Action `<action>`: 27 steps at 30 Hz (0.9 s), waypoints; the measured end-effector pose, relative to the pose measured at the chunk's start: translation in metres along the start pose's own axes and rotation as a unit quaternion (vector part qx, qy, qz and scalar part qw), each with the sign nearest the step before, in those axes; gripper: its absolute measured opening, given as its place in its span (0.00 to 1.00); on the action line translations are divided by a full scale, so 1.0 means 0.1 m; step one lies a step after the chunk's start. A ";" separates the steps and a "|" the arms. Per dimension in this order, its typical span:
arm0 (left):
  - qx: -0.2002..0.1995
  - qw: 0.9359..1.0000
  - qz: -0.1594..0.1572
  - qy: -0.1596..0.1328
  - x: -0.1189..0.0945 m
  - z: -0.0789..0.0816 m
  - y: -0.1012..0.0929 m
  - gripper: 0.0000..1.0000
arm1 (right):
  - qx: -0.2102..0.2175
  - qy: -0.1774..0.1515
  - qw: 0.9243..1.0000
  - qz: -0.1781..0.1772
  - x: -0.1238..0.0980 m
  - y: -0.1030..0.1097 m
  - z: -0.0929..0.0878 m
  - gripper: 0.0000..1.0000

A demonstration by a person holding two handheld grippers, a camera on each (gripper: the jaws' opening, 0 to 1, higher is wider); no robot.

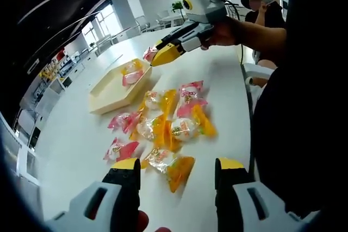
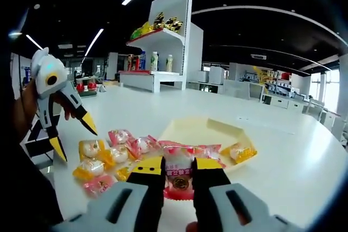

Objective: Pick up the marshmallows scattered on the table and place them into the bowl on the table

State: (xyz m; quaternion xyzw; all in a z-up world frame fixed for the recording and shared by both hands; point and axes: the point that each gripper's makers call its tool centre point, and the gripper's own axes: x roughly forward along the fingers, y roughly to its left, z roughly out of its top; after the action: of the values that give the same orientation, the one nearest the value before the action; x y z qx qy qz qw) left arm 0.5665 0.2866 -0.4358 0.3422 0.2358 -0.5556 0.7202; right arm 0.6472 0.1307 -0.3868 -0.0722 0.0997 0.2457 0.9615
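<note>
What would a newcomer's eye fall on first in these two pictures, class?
The heap of pink and orange wrapped marshmallows on the white table, beside the shallow cream bowl. Then the right gripper, shut on a pink marshmallow over that bowl, and the open left gripper.

White shelf unit [image 2: 163,42] stands far ahead of the right gripper, slightly left; yellow packs [image 2: 157,24] on its top shelf, bottles [image 2: 160,61] on the shelf below. Low counters with goods [image 2: 277,88] far ahead to the right. Potted plant [image 1: 178,7] far beyond the left gripper
</note>
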 end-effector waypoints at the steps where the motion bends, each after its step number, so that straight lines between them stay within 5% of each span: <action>1: 0.000 1.000 0.000 -0.001 0.00 0.01 0.00 0.55 | -0.001 0.000 1.000 -0.001 0.00 -0.01 0.00 0.20; 27: 0.002 1.000 -0.009 -0.008 0.05 0.04 -0.04 0.55 | 0.001 -0.013 1.000 -0.019 0.05 -0.19 0.12 0.20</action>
State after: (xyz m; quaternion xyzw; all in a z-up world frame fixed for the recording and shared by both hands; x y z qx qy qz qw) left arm 0.5639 0.2800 -0.4376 0.3376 0.2319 -0.5649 0.7163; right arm 0.6628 0.1184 -0.3747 -0.0699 0.0856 0.2279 0.9674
